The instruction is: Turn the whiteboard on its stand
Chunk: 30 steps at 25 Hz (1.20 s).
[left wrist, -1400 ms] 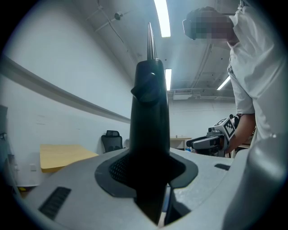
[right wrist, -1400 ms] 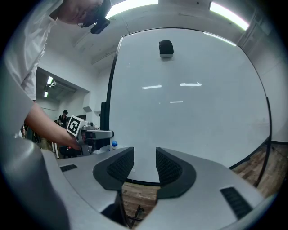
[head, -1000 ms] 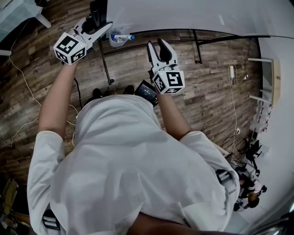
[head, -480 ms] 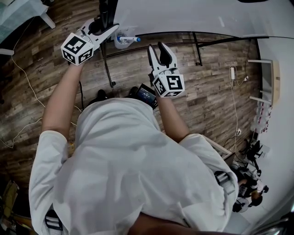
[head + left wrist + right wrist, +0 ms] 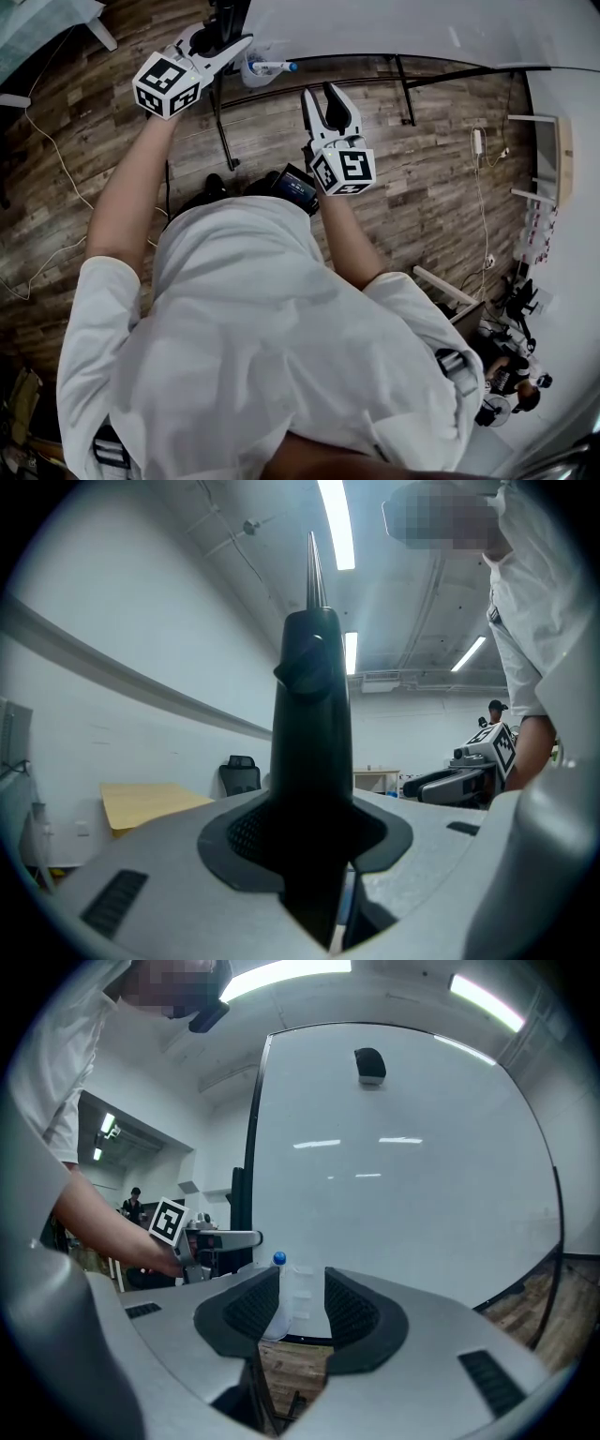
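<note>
The whiteboard [image 5: 375, 28] fills the top of the head view, and its white face [image 5: 403, 1166] spreads across the right gripper view. My left gripper [image 5: 220, 42] is at the board's left side, shut on the black frame edge [image 5: 312, 724], which stands upright between the jaws. My right gripper [image 5: 328, 98] hangs open in the air in front of the board, with nothing between its pads. A clear marker cup [image 5: 286, 1297] with a blue-capped marker [image 5: 281, 67] hangs at the board's lower left corner. The stand's black legs [image 5: 220, 122] run across the floor.
Wooden floor [image 5: 441, 169] with loose cables [image 5: 47, 159] at the left. White shelving [image 5: 548, 159] stands by the right wall. A black eraser [image 5: 369, 1065] sticks high on the board. A yellow desk [image 5: 150, 803] and an office chair [image 5: 240, 771] stand farther off.
My left gripper has moved right and slightly away, and the board's corner with the marker cup has gone with it. The right gripper has hardly moved.
</note>
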{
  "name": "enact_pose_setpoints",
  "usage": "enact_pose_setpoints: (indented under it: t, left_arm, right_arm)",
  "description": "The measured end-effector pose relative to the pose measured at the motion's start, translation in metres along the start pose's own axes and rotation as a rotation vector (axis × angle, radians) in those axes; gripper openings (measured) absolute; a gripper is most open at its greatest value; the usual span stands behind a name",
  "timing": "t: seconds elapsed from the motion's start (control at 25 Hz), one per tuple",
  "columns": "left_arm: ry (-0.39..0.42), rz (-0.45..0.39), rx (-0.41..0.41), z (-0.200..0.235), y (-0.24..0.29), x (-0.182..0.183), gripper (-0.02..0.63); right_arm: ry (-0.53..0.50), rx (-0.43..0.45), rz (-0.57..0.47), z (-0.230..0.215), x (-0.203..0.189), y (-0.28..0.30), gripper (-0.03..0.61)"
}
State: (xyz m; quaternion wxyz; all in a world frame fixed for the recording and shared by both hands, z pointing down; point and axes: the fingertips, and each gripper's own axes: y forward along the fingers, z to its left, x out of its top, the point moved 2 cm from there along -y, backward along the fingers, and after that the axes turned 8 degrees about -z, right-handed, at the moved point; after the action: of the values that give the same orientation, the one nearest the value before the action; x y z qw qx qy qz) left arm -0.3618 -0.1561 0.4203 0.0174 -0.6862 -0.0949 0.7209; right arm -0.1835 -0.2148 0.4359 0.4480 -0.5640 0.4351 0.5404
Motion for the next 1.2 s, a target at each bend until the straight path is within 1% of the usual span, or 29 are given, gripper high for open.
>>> enact_pose_setpoints:
  t: [0.12, 0.44, 0.64, 0.92, 1.2]
  left_arm:
    - [-0.001, 0.003, 0.0, 0.0, -0.001, 0.0, 0.166]
    - [-0.009, 0.027, 0.001, -0.004, 0.006, 0.001, 0.166]
    - [-0.019, 0.025, 0.006, -0.002, 0.004, 0.003, 0.166]
    - [-0.016, 0.018, 0.011, -0.003, 0.005, 0.006, 0.166]
    - [-0.006, 0.019, 0.0, 0.001, -0.014, 0.004, 0.166]
  right_arm:
    - [0.01, 0.015, 0.012, 0.005, -0.002, -0.006, 0.147]
    - [0.025, 0.053, 0.03, -0.014, 0.002, -0.014, 0.141]
    - [0.026, 0.102, 0.029, -0.015, 0.009, -0.012, 0.14]
    - [0.035, 0.133, 0.044, -0.02, 0.002, -0.012, 0.139]
    - [0.025, 0.13, 0.045, 0.005, -0.006, -0.005, 0.138]
